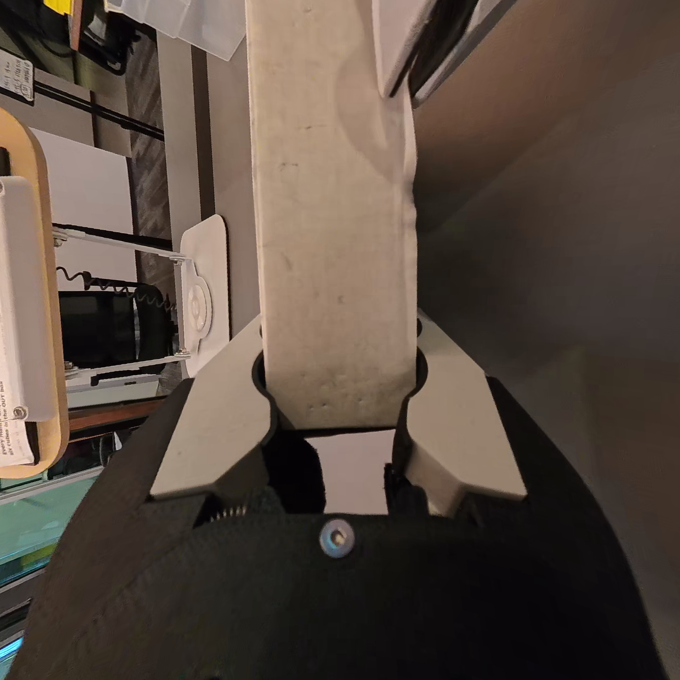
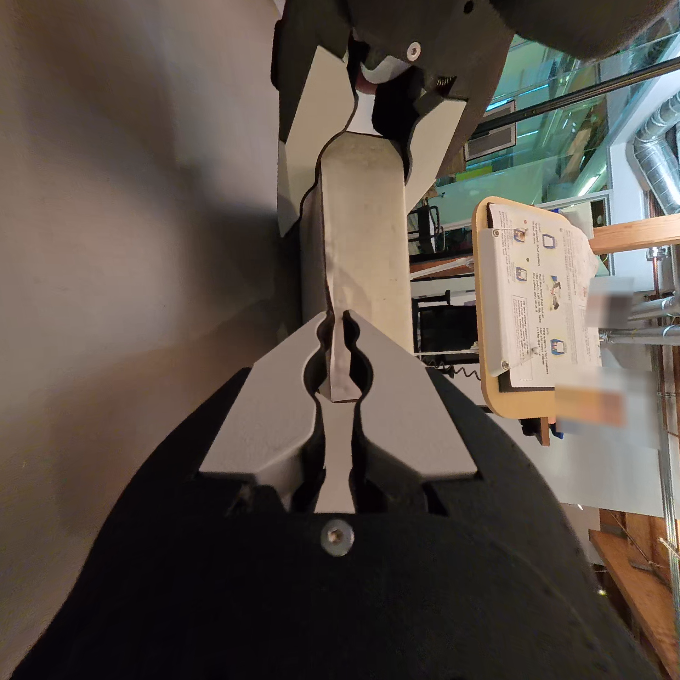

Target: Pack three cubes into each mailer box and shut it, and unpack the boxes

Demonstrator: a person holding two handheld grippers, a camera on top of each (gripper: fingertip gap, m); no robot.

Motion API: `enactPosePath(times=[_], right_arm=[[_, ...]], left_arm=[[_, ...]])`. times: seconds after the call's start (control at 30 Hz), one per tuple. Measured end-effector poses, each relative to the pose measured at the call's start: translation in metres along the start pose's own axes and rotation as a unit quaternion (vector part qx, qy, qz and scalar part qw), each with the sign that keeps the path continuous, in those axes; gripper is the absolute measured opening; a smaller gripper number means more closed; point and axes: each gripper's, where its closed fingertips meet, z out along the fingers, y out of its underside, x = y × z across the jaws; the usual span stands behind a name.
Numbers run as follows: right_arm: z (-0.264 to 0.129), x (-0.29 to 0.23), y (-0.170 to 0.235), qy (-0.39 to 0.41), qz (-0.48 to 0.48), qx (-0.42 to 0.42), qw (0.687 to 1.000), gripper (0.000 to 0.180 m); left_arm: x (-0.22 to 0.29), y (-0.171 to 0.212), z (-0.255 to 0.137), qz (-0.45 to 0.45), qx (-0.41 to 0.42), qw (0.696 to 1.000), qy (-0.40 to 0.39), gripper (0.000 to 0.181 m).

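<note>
A white mailer box (image 1: 331,184) is held off the grey table between both grippers, one at each end. My left gripper (image 1: 338,323) is shut on the box, its jaws clamped across the box's thickness. The right gripper's black body (image 1: 434,44) shows at the box's far end. In the right wrist view my right gripper (image 2: 335,316) is shut on a thin white flap edge (image 2: 340,353) of the same box (image 2: 368,228). The left gripper (image 2: 368,110) shows clamped on the far end. No cubes are in view.
The grey table surface (image 1: 552,294) fills one side of each view (image 2: 110,257). A wooden board with an instruction sheet under a clear plate (image 2: 515,301) stands beyond the box; it also shows in the left wrist view (image 1: 33,331). A white bracket plate (image 1: 204,287) stands near it.
</note>
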Motion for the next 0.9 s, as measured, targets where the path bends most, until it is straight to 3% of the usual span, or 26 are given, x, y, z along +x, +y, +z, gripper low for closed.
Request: enactPosePath(times=[0.9], right_arm=[[-0.016, 0.001, -0.02, -0.086, 0.167, 0.084, 0.979, 0.0]], left_arm=[[0.002, 0.008, 0.0, 0.059, -0.056, 0.997, 0.01, 0.066]])
